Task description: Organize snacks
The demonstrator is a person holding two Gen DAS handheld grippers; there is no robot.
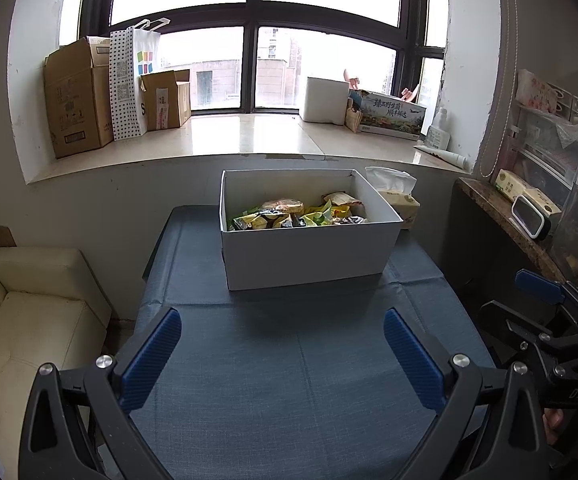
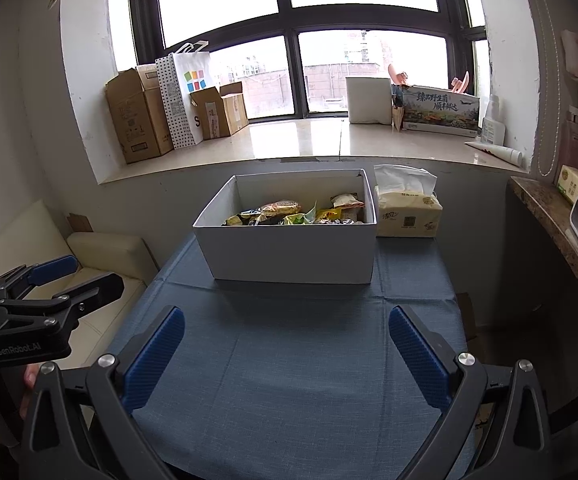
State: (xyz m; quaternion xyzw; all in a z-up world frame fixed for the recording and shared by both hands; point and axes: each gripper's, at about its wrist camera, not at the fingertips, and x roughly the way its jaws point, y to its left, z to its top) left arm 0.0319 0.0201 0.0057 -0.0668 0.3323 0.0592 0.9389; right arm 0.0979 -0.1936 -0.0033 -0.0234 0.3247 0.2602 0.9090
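From the left wrist, the left gripper (image 1: 283,354) gapes wide and empty over the blue-clothed table (image 1: 289,392), the white cardboard box (image 1: 309,256) of wrapped snacks (image 1: 297,214) standing at its far end. From the right wrist, the right gripper (image 2: 287,354) is equally wide and empty, with a yellow tissue pack (image 2: 407,216) touching the box's right side.

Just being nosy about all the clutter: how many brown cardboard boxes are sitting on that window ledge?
2. A tall cardboard box stands at the ledge's far left; a shorter cardboard box sits right of the dotted paper bag. More may hide behind them.

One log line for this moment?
left tool open, empty | right tool open, empty | snacks in white box | tablecloth bare
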